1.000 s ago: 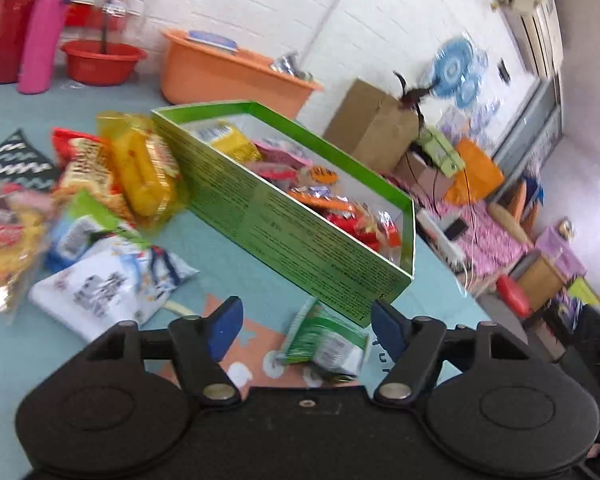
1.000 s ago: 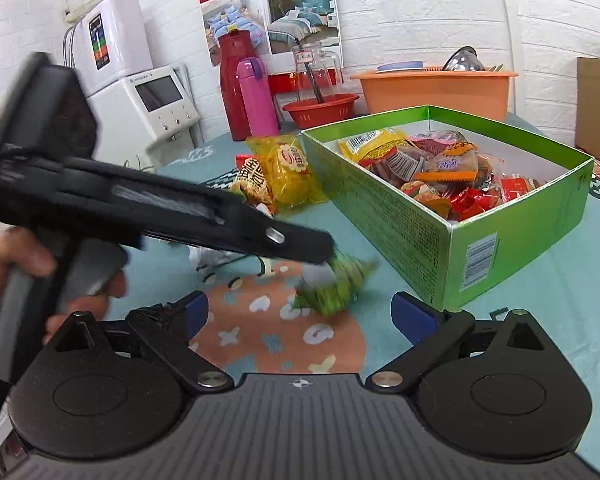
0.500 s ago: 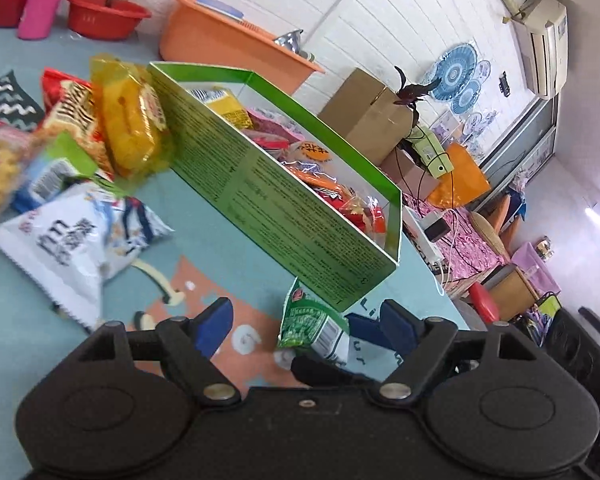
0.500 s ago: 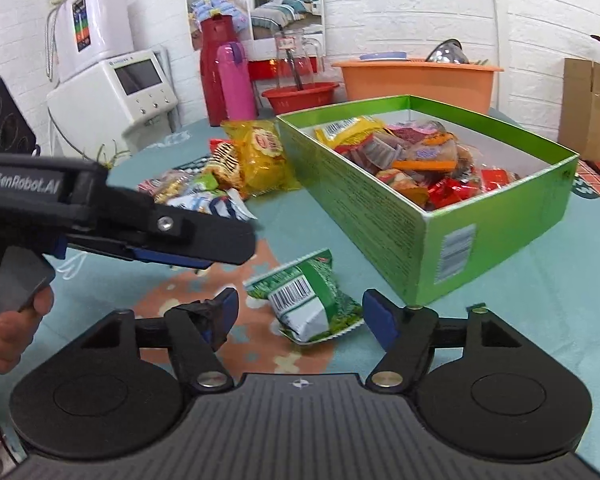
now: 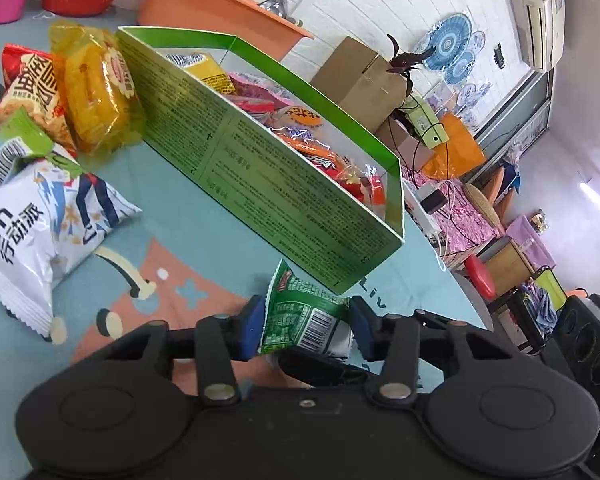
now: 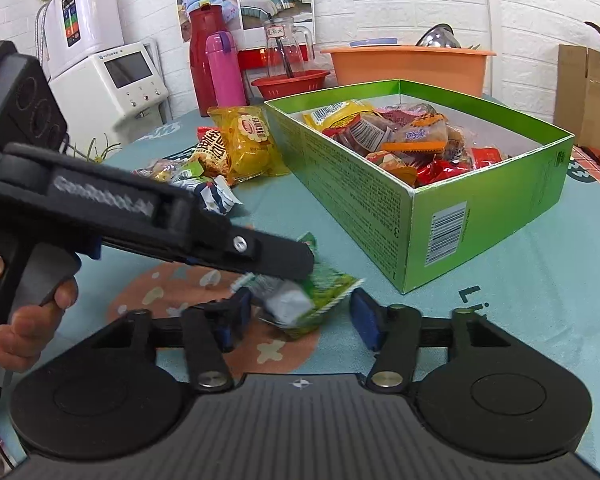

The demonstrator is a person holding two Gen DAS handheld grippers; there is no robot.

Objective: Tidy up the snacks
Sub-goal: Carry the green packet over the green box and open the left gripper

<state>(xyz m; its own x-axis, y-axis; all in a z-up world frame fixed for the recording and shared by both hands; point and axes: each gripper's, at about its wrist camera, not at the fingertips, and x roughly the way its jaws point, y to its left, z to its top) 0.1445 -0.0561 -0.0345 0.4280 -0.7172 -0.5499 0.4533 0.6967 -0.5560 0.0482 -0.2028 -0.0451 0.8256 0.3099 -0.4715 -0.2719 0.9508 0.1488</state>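
A small green snack packet point(image 5: 305, 316) sits between the blue pads of my left gripper point(image 5: 306, 326), which is shut on it just above the table. In the right wrist view the same packet point(image 6: 312, 300) is blurred under the left gripper's arm point(image 6: 236, 246). My right gripper point(image 6: 298, 316) is open around it, its pads apart from it. The green cardboard box point(image 5: 268, 184) holds several wrapped snacks and stands just beyond, also in the right wrist view point(image 6: 480, 216).
Loose snack bags lie left of the box: a white bag point(image 5: 32, 232), a yellow bag point(image 5: 96, 88), a red-orange bag point(image 5: 32, 88). An orange tub point(image 6: 408, 68), red bowl point(image 6: 290, 82), pink bottle point(image 6: 224, 68) and red flask point(image 6: 202, 52) stand at the back. The table edge point(image 5: 466, 292) is at the right.
My left gripper has closed its pads onto the green packet and moved in over it. My right gripper has opened wider around the packet.
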